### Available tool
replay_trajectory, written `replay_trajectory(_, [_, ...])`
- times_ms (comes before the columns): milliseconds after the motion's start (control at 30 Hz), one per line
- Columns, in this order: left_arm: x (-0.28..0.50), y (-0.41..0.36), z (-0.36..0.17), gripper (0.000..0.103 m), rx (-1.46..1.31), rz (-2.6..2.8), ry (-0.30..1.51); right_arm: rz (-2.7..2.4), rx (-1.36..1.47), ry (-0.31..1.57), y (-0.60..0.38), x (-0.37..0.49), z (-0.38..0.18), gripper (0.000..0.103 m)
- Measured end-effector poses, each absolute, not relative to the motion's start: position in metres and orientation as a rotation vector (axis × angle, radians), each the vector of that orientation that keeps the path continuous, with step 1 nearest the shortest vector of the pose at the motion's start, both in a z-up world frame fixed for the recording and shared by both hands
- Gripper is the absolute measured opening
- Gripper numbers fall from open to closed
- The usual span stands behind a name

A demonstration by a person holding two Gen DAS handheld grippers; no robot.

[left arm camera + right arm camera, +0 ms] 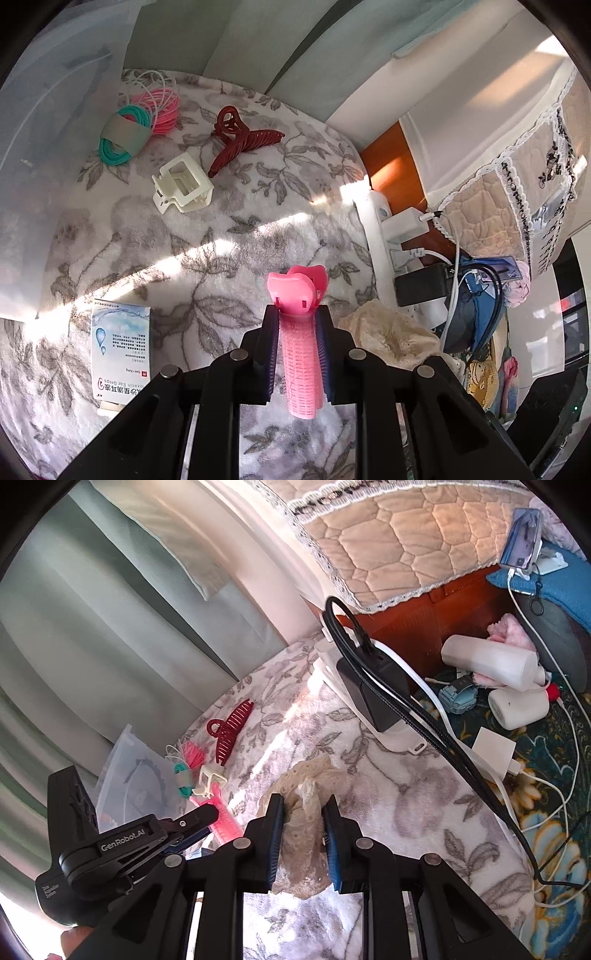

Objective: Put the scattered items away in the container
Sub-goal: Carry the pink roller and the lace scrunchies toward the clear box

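Left gripper [297, 314] and right gripper [303, 805]: black plastic frames with slotted arms, round silver pivot screws and ribbed blue finger pads [276, 834]. White "GenRobot.AI" lettering marks the left gripper's black housing.

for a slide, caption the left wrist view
Left gripper shut on pink roller, above floral blanket with hair clips.
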State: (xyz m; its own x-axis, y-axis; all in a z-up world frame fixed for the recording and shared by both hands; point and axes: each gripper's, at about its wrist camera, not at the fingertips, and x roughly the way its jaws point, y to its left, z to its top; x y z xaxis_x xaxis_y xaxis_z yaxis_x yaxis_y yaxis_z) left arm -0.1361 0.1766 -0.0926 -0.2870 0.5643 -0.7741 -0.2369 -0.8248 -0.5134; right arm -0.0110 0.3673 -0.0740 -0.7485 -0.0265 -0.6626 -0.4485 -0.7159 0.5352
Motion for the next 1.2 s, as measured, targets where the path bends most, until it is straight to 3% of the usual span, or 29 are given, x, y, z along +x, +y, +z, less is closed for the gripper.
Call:
replay_trajectory(300, [-0.119,0.143,-0.037,0.020,-1.320,2.187,-0.469,2.605,-0.850,0.990,0.353,-0.001,-0.031,0.023])
replay_trajectory(733, [-0.091,0.043,0.071,0.020,-0.875,2.399,-0.641,2.835,-0.629,0.808,0.293,-0.007,0.063,0.023])
replay_trajectory(1200, [-0.078,-0.067,0.101,0.020,-0.658,2.580,-0.853,3.068,-0.480,0.661,0.213,-0.026,0.131,0.023])
